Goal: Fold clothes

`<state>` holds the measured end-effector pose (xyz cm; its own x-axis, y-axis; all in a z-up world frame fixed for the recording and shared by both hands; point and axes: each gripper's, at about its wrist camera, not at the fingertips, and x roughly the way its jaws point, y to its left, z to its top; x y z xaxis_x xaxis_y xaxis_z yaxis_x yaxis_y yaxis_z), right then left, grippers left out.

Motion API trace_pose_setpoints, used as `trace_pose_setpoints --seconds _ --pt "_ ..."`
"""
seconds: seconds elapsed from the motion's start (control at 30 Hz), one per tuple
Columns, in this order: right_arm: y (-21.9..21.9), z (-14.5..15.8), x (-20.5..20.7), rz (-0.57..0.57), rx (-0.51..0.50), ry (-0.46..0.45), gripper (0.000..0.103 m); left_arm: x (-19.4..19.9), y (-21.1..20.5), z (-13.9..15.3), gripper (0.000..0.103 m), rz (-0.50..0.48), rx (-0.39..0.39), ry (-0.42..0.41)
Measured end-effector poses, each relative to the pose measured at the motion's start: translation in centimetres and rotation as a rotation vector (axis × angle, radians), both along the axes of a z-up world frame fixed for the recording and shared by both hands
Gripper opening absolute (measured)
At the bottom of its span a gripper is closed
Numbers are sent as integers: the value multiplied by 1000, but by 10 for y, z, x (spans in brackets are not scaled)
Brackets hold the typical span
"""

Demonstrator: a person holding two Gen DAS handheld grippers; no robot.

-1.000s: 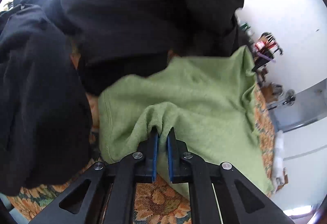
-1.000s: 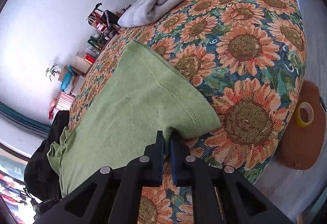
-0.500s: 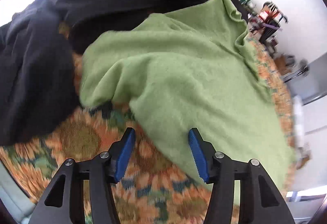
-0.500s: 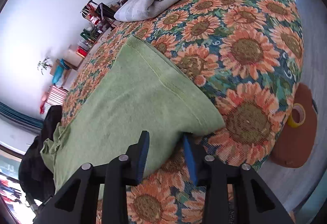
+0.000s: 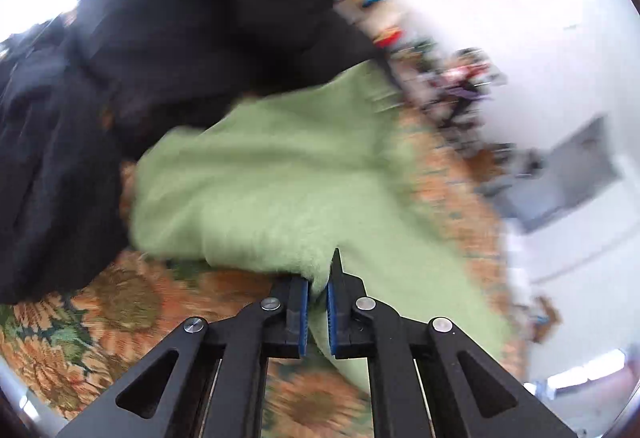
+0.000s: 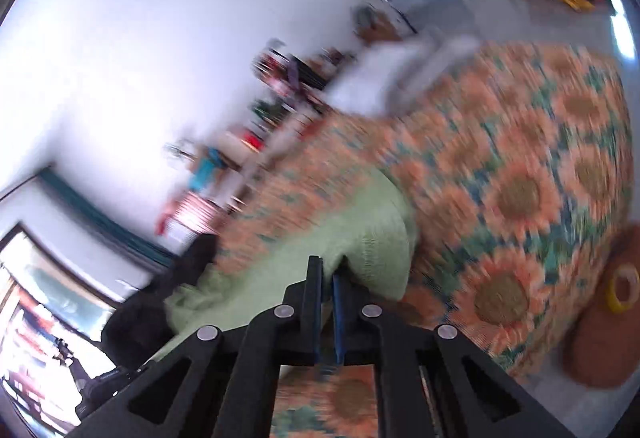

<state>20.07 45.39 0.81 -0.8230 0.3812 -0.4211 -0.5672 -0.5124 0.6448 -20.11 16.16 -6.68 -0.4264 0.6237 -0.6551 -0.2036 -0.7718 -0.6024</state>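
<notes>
A: Both grips are back on. Half a second ago the left hand-held gripper (image 5: 317, 288) and the right hand-held gripper (image 6: 327, 288) stood wide apart just short of the green T-shirt (image 5: 280, 182); now each is pinched narrow on a fold of its near edge.

B: Where is the shirt lying?

A: Spread over the sunflower bedspread (image 6: 520, 174), with the black clothes pile (image 5: 160, 38) touching its far-left end and a grey folded garment (image 6: 400, 74) well apart at the far side of the bed.

B: What does the re-grip mean for the fold?

A: I judge that a fresh fold is in hand: two held points along one edge suit carrying that edge across the shirt. Both views are smeared, so the grippers are likely moving already.

B: Anything you can't make out?

A: How many layers each pinch holds. The blur hides seams and hems, and the black pile covers part of the shirt's far end.
</notes>
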Motion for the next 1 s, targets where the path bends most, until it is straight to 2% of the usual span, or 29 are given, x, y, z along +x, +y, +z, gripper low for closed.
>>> trace_pose_setpoints --seconds 0.07,0.13,0.2,0.23,0.27,0.33,0.43,0.47,0.6,0.63,0.73,0.8,0.83,0.9,1.0 --pt "-29 50 21 -20 162 71 4 14 -35 30 7 -41 113 59" --pt "-51 85 45 -45 269 148 4 43 -57 70 7 -51 222 137" --pt "-67 110 70 -80 337 214 4 74 -72 113 7 -45 317 223" --pt "-73 119 80 -90 357 239 4 77 -72 127 7 -40 344 256" --pt "-74 123 85 -91 357 248 4 86 -92 141 7 -34 362 288" --pt "-68 121 80 -80 329 231 4 98 -107 158 7 -20 375 313" --pt "-51 112 62 -55 266 180 4 95 -110 164 7 -52 384 273" --pt "-43 110 54 -48 251 162 4 90 -107 161 7 -57 373 243" --pt "4 112 8 -31 255 89 4 63 -79 155 6 -57 265 237" --pt "9 113 3 -19 263 74 4 56 -68 160 6 -61 258 246" --pt "11 69 17 -35 205 20 4 44 -42 188 6 -77 253 321" --pt "12 39 27 -45 167 -15 4 41 -22 193 6 -67 162 402" --pt "12 25 31 -50 147 -33 4 40 -16 189 6 -73 144 412" --pt "14 -5 40 -60 108 -69 4 36 -5 169 6 -108 133 380" --pt "15 -49 54 -75 50 -122 4 30 10 117 6 -144 53 283"
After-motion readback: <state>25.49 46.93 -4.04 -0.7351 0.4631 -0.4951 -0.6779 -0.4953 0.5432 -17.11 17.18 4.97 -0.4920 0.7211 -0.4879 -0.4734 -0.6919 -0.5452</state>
